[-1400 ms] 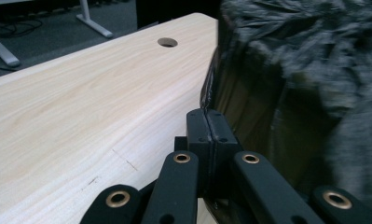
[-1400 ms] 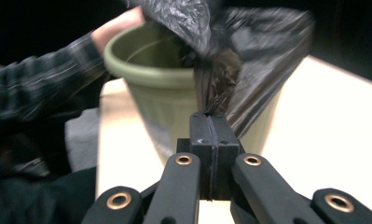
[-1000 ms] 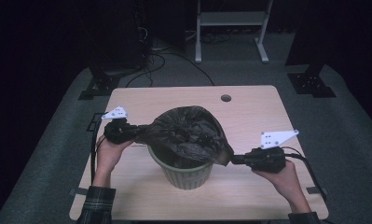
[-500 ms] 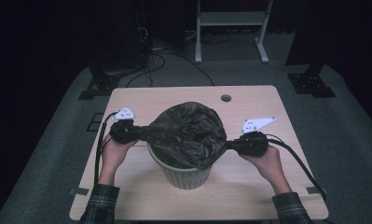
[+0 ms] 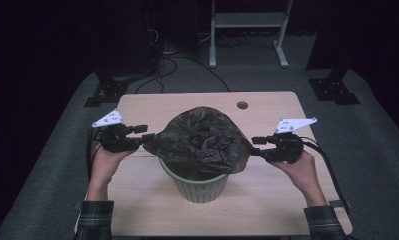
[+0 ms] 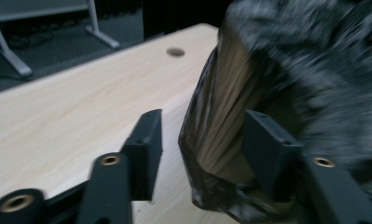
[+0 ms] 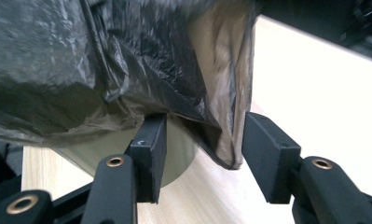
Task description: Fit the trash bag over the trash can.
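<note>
A crumpled black bin bag (image 5: pixel 202 140) lies spread over the mouth of a pale green bin (image 5: pixel 197 187) at the middle of the wooden table (image 5: pixel 152 107). My left gripper (image 5: pixel 146 135) is at the bag's left edge. In the left gripper view the left gripper (image 6: pixel 204 121) is open, with a fold of the bag (image 6: pixel 221 130) hanging between the jaws. My right gripper (image 5: pixel 255 145) is at the bag's right edge. In the right gripper view the right gripper (image 7: pixel 204 123) is also open, the bag's hem (image 7: pixel 225 116) drooping between the jaws above the bin's wall (image 7: pixel 179 144).
A round cable hole (image 5: pixel 242 105) sits near the table's far edge. Beyond the table a grey metal stand (image 5: pixel 247 45), floor cables (image 5: pixel 172 60) and a dark base (image 5: pixel 334 90) rest on the carpet. Bare tabletop lies in front of the bin.
Both hands have moved farther up the table, the right one most. The bag now lies wider and flatter across the bin's mouth.
</note>
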A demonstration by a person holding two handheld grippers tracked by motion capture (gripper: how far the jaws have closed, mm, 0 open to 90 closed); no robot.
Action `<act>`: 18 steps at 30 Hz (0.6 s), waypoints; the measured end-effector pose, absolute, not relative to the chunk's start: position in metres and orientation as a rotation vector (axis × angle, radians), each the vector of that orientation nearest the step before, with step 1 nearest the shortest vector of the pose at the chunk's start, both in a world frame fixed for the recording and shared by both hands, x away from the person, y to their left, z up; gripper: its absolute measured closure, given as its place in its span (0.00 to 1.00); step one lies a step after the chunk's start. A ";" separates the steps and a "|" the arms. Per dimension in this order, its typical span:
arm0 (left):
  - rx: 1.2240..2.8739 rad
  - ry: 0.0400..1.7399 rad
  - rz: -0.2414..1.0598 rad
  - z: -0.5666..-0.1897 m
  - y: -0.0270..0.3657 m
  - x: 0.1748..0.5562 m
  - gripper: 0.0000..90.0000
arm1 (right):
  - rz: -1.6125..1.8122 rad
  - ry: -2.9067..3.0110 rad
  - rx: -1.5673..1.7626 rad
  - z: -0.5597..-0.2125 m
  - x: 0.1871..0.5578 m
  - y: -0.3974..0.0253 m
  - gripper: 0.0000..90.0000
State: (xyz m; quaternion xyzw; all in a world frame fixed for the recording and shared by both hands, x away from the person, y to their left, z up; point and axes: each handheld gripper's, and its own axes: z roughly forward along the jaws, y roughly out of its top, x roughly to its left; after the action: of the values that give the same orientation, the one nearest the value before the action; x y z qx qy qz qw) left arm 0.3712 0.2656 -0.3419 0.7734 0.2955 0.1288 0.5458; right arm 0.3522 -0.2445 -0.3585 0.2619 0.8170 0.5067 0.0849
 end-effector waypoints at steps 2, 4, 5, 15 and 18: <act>1.816 0.664 0.292 -0.336 0.268 0.363 0.45 | 1.544 2.413 0.796 -0.352 0.348 -0.255 0.50; 1.810 0.627 0.266 -0.332 0.267 0.355 0.43 | 1.593 2.385 0.808 -0.346 0.342 -0.264 0.48; 1.810 0.610 0.250 -0.331 0.265 0.351 0.41 | 1.612 2.377 0.804 -0.344 0.340 -0.266 0.47; 1.809 0.545 0.157 -0.338 0.250 0.324 0.35 | 1.778 2.372 0.739 -0.330 0.307 -0.262 0.41; 1.828 0.531 0.149 -0.343 0.245 0.320 0.34 | 1.779 2.404 0.711 -0.337 0.299 -0.246 0.40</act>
State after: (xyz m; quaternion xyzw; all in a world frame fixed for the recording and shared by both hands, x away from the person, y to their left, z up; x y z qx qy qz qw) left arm 0.3202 0.2450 -0.3425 0.7814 0.2269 0.0637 0.5779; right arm 0.2994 -0.2462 -0.3370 0.2312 0.7816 0.5784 0.0336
